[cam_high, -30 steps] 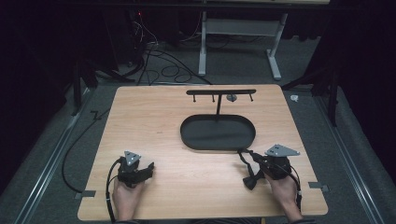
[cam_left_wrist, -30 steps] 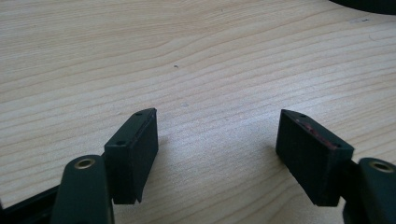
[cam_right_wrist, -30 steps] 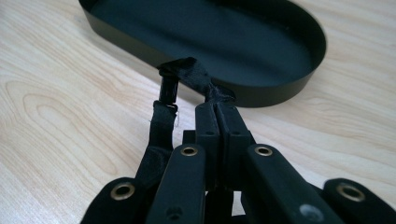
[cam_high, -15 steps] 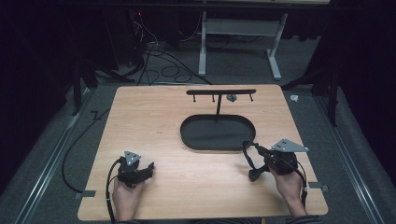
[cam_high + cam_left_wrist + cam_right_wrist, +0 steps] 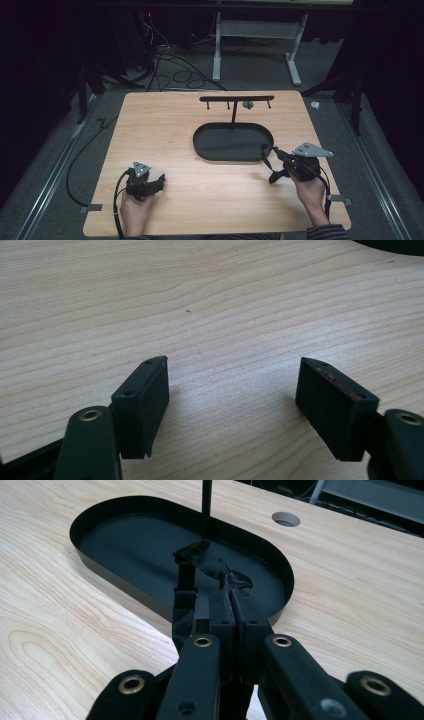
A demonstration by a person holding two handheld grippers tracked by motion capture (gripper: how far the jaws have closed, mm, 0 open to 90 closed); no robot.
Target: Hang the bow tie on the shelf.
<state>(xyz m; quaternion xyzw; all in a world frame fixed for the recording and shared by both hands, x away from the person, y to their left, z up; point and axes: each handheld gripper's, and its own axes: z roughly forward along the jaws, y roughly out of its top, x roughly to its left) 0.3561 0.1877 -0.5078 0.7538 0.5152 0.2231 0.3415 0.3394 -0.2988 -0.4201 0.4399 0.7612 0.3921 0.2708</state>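
Table: wooden table (image 5: pixel 200 200), dark room.
Right claw (image 5: pixel 231 587): clamped on black strap (image 5: pixel 202 560), lifted beside tray (image 5: pixel 200 150), likely bound for rack (image 5: pixel 235 98).
Left claw (image 5: pixel 232 390): jaws apart, empty, parked clear.

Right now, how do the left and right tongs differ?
The left tongs stand open and empty; the right tongs are shut on a black strap. The left tongs sit low over bare table; the right tongs point at the black oval tray. Both are hand-held.

Small grey thing (image 5: pixel 247 104) on rack (image 5: pixel 236 98) too small to identify
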